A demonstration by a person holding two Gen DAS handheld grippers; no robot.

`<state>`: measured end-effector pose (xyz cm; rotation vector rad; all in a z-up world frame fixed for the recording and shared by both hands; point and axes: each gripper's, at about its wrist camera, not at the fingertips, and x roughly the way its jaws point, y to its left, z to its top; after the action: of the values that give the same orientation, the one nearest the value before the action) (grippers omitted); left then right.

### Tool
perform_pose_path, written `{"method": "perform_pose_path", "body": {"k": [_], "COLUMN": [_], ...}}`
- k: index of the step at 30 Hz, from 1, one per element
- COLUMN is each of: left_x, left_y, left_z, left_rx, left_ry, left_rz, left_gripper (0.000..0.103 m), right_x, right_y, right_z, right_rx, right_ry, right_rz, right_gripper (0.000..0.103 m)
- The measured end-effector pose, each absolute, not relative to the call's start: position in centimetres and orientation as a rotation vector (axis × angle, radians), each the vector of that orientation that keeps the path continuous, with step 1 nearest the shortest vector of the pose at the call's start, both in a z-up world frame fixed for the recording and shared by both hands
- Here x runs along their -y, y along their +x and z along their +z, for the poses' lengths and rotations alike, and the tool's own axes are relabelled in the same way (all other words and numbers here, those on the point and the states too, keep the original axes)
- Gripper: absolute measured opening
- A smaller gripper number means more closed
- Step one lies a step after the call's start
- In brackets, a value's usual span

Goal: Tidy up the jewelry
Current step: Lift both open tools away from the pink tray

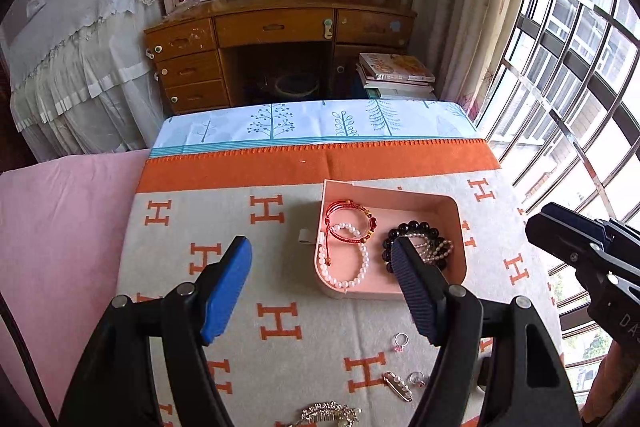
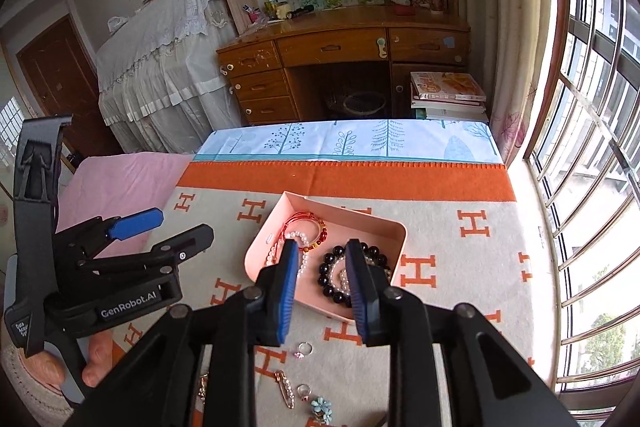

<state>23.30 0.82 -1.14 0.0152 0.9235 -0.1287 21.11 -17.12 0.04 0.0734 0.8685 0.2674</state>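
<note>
A pink tray (image 1: 452, 211) lies on the H-patterned blanket (image 1: 280, 219). It holds a red cord bracelet (image 1: 344, 211), a white pearl bracelet (image 1: 360, 275) and a black bead bracelet (image 1: 416, 229) with a small pearl strand inside it. My left gripper (image 1: 320, 247) hangs open above the blanket, left of the tray, and holds nothing. My right gripper (image 2: 322, 247) hovers over the tray (image 2: 384, 223) with a narrow gap and nothing between its pads. Nearer to me on the blanket lie a pink-stone ring (image 2: 304, 349), a pearl pin (image 2: 285, 389), a second ring (image 2: 304, 391) and a blue flower piece (image 2: 321, 407).
A sparkly hair comb (image 1: 332, 413) lies at the blanket's near edge. A pink sheet (image 1: 60, 227) covers the surface to the left. A barred window (image 1: 580, 87) runs along the right. A wooden desk (image 1: 280, 39) and stacked books (image 1: 396, 75) stand beyond the far edge.
</note>
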Motion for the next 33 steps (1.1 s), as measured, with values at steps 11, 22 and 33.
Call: {"method": "perform_pose_path", "body": {"k": [11, 22, 33], "left_x": [-0.5, -0.7, 1.8], "left_y": [16.5, 11.1, 10.9], "left_z": [3.4, -0.1, -7.7], "left_rx": [-0.795, -0.836, -0.966], "left_ry": [0.063, 0.053, -0.001], "left_rz": [-0.173, -0.224, -0.238], "left_gripper": [0.086, 0.087, 0.086], "right_x": [17.5, 19.3, 24.0], "right_y": [15.8, 10.0, 6.6], "right_z": [2.0, 0.5, -4.8], "right_rx": [-0.79, -0.753, -0.775], "right_ry": [0.078, 0.121, 0.199], "right_rz": [0.307, 0.321, 0.192], "right_gripper": [0.025, 0.037, 0.037]}}
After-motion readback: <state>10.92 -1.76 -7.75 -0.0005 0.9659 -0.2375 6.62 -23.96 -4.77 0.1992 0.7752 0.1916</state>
